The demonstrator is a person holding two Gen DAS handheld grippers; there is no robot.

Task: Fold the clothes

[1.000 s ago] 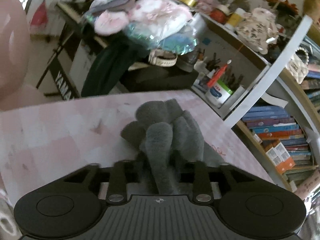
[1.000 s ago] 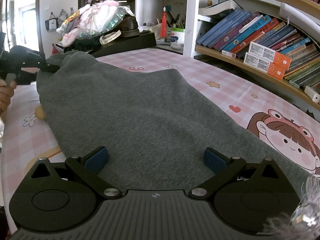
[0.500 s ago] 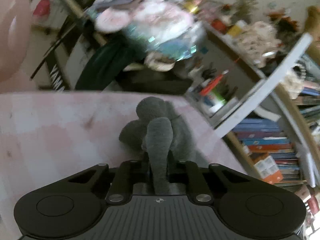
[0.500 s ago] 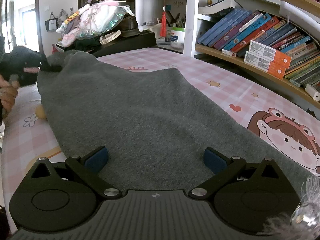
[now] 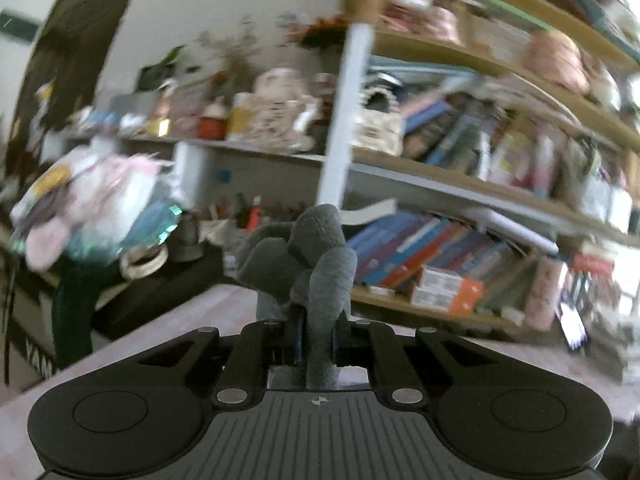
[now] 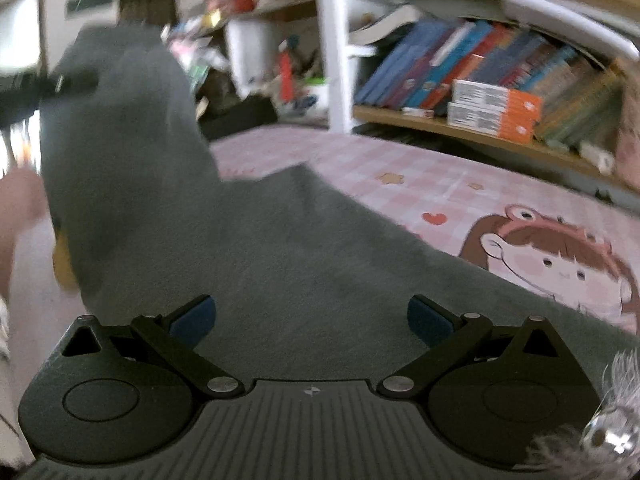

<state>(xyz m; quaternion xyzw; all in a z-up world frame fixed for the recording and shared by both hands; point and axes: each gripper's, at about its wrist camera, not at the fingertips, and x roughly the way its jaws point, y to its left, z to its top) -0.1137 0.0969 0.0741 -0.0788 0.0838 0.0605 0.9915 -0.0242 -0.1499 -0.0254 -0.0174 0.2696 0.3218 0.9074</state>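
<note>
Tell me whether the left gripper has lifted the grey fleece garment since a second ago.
Yes. The left gripper has raised the grey fleece garment upward: its gathered end now stands against the wooden bookshelf, not lying on the pink tablecloth.

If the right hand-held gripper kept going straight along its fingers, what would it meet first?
Most likely the grey garment: it lies right ahead of the open right hand-held gripper and fills the space between its fingers. Depth is hard to judge.

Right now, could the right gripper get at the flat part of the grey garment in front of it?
Probably yes: the right gripper is open directly over the grey garment, nothing between them.
</note>
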